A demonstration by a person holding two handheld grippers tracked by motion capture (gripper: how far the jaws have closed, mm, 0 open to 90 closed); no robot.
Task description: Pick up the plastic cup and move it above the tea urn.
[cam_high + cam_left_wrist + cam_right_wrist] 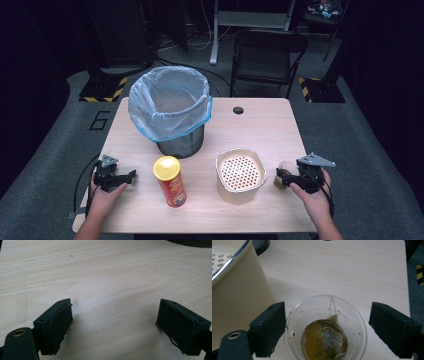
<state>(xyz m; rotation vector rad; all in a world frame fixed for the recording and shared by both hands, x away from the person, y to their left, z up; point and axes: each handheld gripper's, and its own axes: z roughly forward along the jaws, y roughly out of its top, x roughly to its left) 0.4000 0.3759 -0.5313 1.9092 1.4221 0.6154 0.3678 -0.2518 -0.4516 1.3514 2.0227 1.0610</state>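
Right gripper [327, 326] jaws wide apart, flanking clear plastic cup [325, 330] of tea. Left gripper [113, 325] jaws wide, empty, over bare table [112, 277].

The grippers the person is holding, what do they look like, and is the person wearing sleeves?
Both are black two-jaw tools with blocky black jaw pads. The left gripper and right gripper each carry a grey three-cornered plate on top. A black cable trails from the left one toward the table edge. A brass-coloured eyelet sits at each gripper's base in the gripper views. The forearms are bare, with no sleeves visible.
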